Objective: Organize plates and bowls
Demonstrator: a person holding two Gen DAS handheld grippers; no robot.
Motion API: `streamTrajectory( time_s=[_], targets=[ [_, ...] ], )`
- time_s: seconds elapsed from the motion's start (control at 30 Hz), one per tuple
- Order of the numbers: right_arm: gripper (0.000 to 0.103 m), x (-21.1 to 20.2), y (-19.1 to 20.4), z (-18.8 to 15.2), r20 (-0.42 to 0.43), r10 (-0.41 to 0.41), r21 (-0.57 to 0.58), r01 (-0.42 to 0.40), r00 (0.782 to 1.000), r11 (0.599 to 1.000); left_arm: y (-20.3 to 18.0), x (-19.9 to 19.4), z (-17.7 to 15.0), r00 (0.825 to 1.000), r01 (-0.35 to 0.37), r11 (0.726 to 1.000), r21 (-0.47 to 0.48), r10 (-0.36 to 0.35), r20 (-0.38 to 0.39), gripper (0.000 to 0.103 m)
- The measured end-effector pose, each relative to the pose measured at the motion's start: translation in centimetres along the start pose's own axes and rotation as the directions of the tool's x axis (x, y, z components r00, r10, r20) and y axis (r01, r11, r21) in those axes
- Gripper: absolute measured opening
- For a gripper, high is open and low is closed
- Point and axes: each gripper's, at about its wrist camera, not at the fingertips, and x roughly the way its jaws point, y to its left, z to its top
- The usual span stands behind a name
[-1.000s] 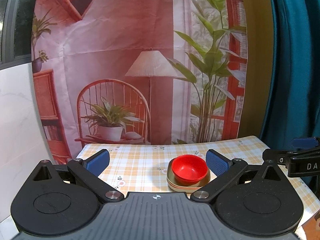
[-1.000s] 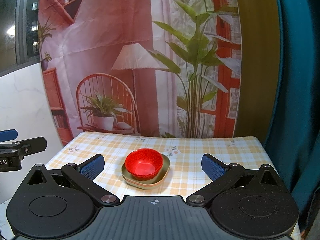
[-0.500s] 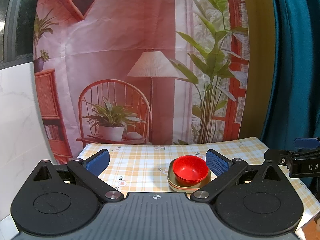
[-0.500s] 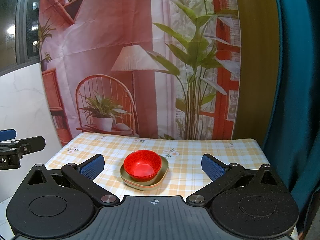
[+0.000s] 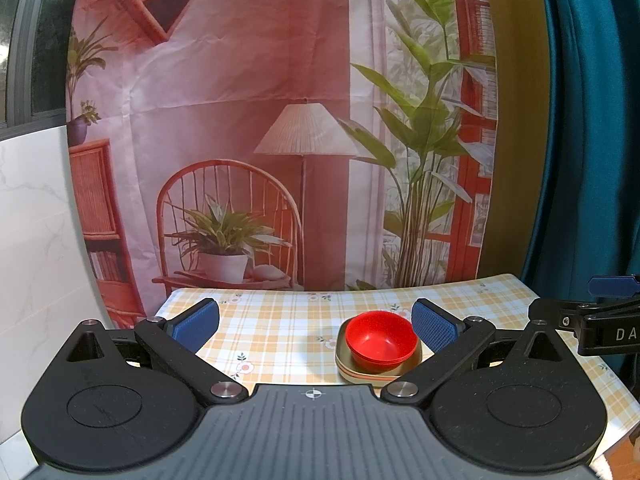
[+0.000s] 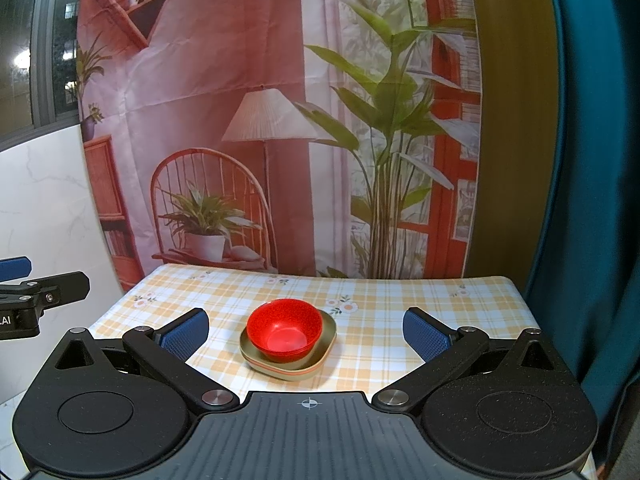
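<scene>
Red bowls (image 5: 379,340) (image 6: 284,330) sit nested on a small stack of olive-green square plates (image 5: 377,373) (image 6: 316,364), on the yellow checked table. My left gripper (image 5: 316,322) hangs open and empty, well back from the stack, which lies just inside its right finger. Open and empty too, my right gripper (image 6: 306,332) is held back from the table with the stack between its fingers in the right wrist view. Each gripper's tip shows at the edge of the other's view.
The table (image 6: 400,312) is covered by a yellow checked cloth with small flowers. Behind it hangs a printed backdrop (image 5: 260,120) of a chair, lamp and plants. A teal curtain (image 6: 592,200) hangs at the right, a white marble wall (image 5: 36,240) at the left.
Both grippers have drawn back and risen a little from the table; the bowl and plate stack looks slightly smaller and has not moved.
</scene>
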Motion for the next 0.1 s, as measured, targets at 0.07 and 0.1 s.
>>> streamTrajectory(
  time_s=[0.07,0.1],
  targets=[
    [0.103,0.03,0.00,0.00,0.000,0.000,0.000,0.000,1.000,1.000,0.03,0.01,0.01,1.000,0.000,1.000,-0.001,0.000,-0.002,0.103],
    [0.103,0.03,0.00,0.00,0.000,0.000,0.000,0.000,1.000,1.000,0.05,0.02,0.04,1.000,0.001,1.000,-0.001,-0.001,-0.003,0.103]
  ],
)
